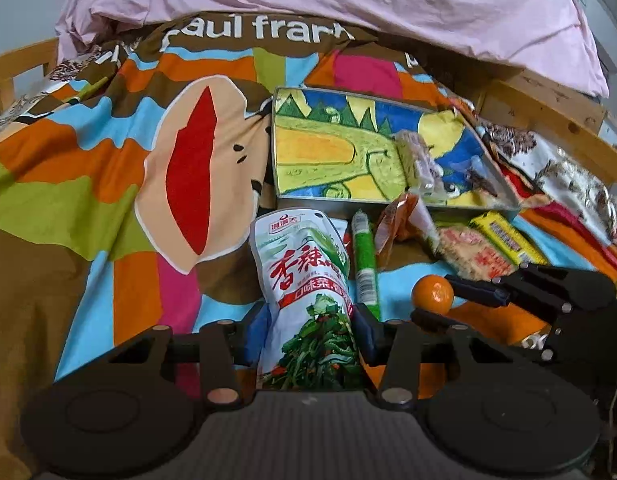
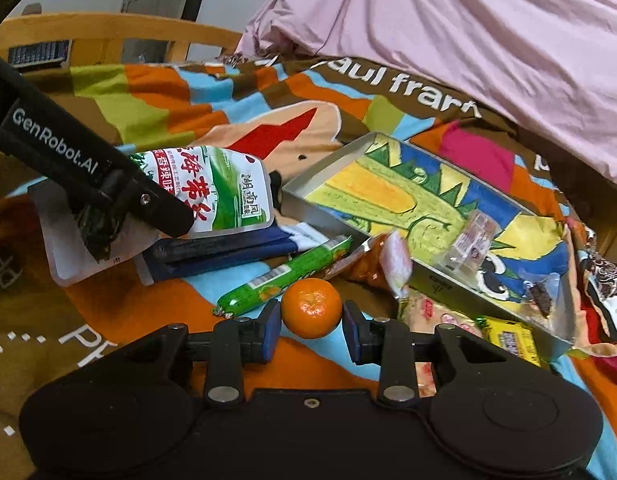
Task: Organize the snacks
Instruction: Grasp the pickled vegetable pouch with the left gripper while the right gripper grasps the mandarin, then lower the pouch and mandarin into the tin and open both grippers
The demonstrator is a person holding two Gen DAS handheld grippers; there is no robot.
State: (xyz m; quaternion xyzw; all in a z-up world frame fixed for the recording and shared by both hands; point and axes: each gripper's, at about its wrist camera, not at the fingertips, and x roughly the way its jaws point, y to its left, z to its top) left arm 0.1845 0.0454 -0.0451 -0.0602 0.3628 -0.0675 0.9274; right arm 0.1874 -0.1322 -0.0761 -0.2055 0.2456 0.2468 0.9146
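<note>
Your left fingers [image 1: 308,332] tilt downward, pinching the pickle pouch [image 1: 308,280]; your right fingers [image 2: 311,322] clamp the orange [image 2: 312,308], seemingly above the bed [image 1: 88,184].

A white-and-green pickle pouch [image 1: 308,280] with red lettering, an orange mandarin [image 2: 312,308], a green sausage stick [image 2: 284,276] and a dinosaur-painted tray [image 2: 324,184] are seen on a multicoloured patchwork bedsheet [image 1: 88,152].

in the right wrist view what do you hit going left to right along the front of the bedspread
Vegetable snack pouch held in the left tongs → green sausage stick → mandarin orange held in the right tongs → yellow packet.
</note>
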